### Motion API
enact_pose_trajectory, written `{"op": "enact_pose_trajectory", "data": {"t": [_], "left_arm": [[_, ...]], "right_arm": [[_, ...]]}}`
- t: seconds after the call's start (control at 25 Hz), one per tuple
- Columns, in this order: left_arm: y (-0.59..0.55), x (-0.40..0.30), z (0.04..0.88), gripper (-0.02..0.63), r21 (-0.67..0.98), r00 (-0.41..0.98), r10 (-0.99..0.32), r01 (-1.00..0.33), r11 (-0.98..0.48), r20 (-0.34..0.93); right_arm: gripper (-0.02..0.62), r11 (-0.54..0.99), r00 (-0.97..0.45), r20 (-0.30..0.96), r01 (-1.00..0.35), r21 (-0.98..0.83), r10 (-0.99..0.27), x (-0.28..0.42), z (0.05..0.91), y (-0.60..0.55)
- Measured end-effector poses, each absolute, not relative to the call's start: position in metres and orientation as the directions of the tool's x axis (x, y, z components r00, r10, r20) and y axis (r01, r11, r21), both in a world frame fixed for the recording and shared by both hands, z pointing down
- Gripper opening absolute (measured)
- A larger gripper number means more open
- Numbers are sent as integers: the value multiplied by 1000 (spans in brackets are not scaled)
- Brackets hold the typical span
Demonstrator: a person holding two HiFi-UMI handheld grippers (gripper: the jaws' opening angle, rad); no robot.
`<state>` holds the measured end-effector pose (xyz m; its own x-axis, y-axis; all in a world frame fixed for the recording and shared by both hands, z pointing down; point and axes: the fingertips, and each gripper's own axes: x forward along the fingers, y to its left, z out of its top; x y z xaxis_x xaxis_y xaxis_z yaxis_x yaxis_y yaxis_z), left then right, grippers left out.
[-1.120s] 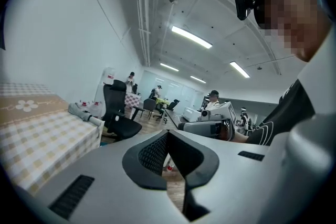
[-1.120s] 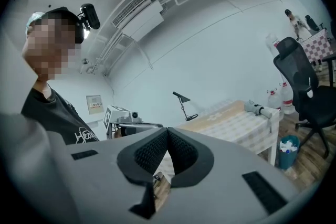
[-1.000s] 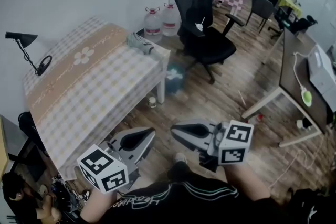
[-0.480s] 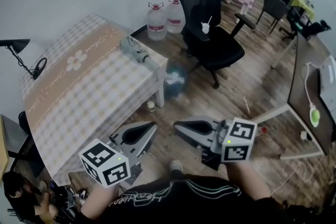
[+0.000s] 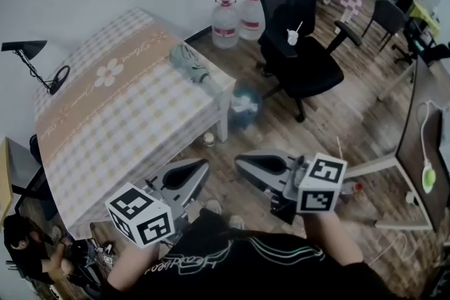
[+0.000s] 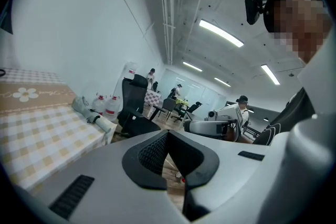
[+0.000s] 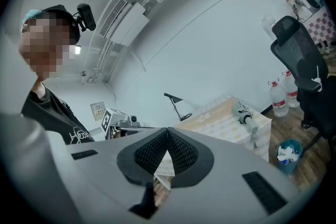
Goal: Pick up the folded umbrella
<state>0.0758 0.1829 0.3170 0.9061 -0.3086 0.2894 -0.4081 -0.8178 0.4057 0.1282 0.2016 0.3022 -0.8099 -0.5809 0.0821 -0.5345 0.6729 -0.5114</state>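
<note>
Closer now than a second ago stands the table (image 5: pixel 119 126): its near edge has drawn toward me in the head view, and the folded umbrella (image 5: pixel 195 69) sits lower in that view than it did. Both my grippers keep much the same place at the bottom of the view, so I read the change as an approach on foot, not a reach.

Nearest: left gripper (image 5: pixel 199 171), jaws pressed together, nothing between them. Its own view shows the pads meeting, with only floor showing through the gap below them. Right gripper (image 5: pixel 245 163), likewise closed and empty. Both point forward over wooden floor, short of the table.

Middle: the table under a checked cloth. The umbrella lies flat on it at the far right corner, just beside the edge and well apart from both grippers.

Far: a blue waste bin (image 5: pixel 245 107) on the floor by that corner, a black office chair (image 5: pixel 299 56) beyond it, and two water bottles (image 5: pixel 235 17) against the wall.

Judgement: the approach is under way and the pick-up is not begun. One pair of jaws must open before it can close on the umbrella.
</note>
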Motion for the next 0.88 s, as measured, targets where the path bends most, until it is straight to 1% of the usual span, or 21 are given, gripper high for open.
{"op": "enact_pose_trajectory", "data": {"t": [0.16, 0.4, 0.52, 0.6, 0.72, 0.88], "left_arm": [[162, 72, 327, -3, 428, 898, -324, -429, -796, 298], [111, 71, 330, -3, 444, 902, -324, -424, -790, 286], [84, 54, 328, -3, 453, 908, -319, -412, -790, 271], [61, 50, 332, -3, 458, 908, -318, -413, -787, 272], [17, 59, 342, -3, 460, 903, -324, -424, -780, 282], [-27, 48, 351, -3, 470, 899, -331, -433, -769, 286]], "right_arm": [[11, 670, -817, 96, -528, -522, -569, 125, 312, 180], [12, 660, -810, 114, -541, -522, -575, 125, 312, 130], [12, 659, -808, 135, -553, -510, -574, 107, 310, 104], [12, 660, -807, 147, -558, -502, -571, 101, 313, 80], [12, 658, -810, 146, -553, -511, -567, 110, 321, 37], [12, 652, -821, 183, -547, -525, -541, 100, 333, -9]]}}
